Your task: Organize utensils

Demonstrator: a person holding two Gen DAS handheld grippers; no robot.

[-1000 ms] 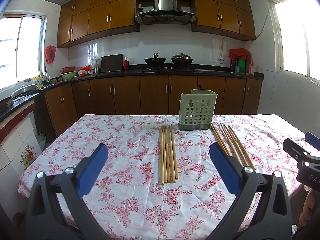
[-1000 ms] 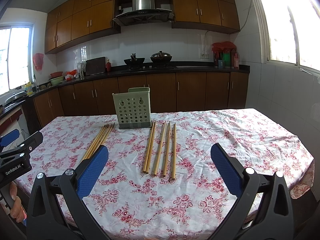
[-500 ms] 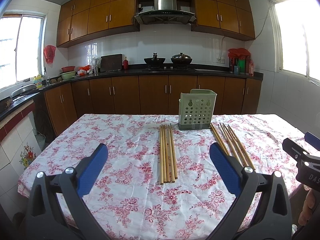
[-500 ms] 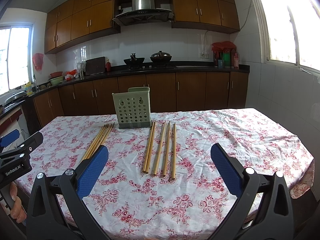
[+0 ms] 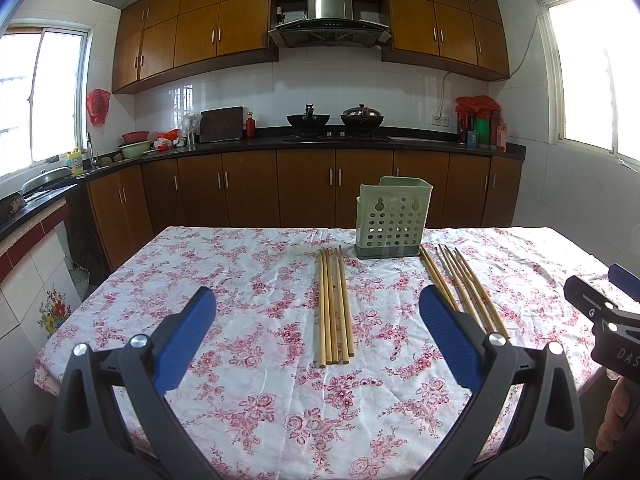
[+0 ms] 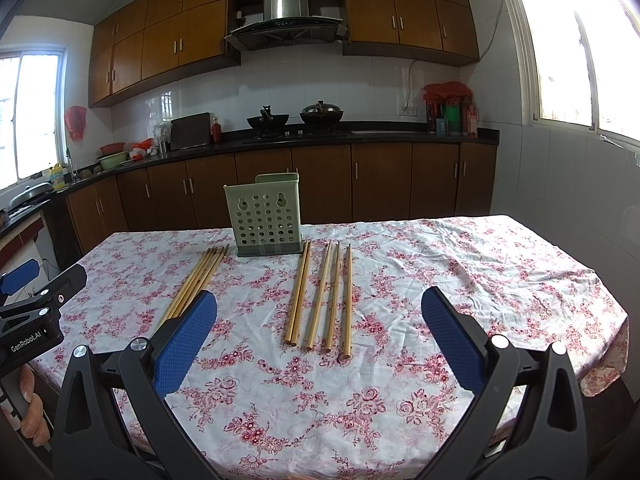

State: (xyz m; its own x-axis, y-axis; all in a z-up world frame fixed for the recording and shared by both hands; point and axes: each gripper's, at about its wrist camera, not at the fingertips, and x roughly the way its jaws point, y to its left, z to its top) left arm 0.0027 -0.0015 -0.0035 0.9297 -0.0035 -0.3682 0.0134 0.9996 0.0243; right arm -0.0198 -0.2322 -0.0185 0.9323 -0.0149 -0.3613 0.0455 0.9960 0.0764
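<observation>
1. Kitchen cabinets stand behind a table (image 5: 248,400) with a flowered cloth.
2. A green holder (image 5: 394,218) stands upright at the far side, with chopsticks lying on both sides: a tight bundle (image 5: 334,304) and a looser group (image 6: 320,296).
3. Both the left gripper (image 5: 316,336) and the right gripper (image 6: 318,336) are spread wide and empty.
4. Only the right wrist view shows the looser group unobstructed.

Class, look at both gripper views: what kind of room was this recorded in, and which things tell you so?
Most likely a home kitchen. A range hood hangs over two pots on a stove, wooden cabinets line the walls, and chopsticks lie by a utensil holder on a floral-clothed table.
</observation>
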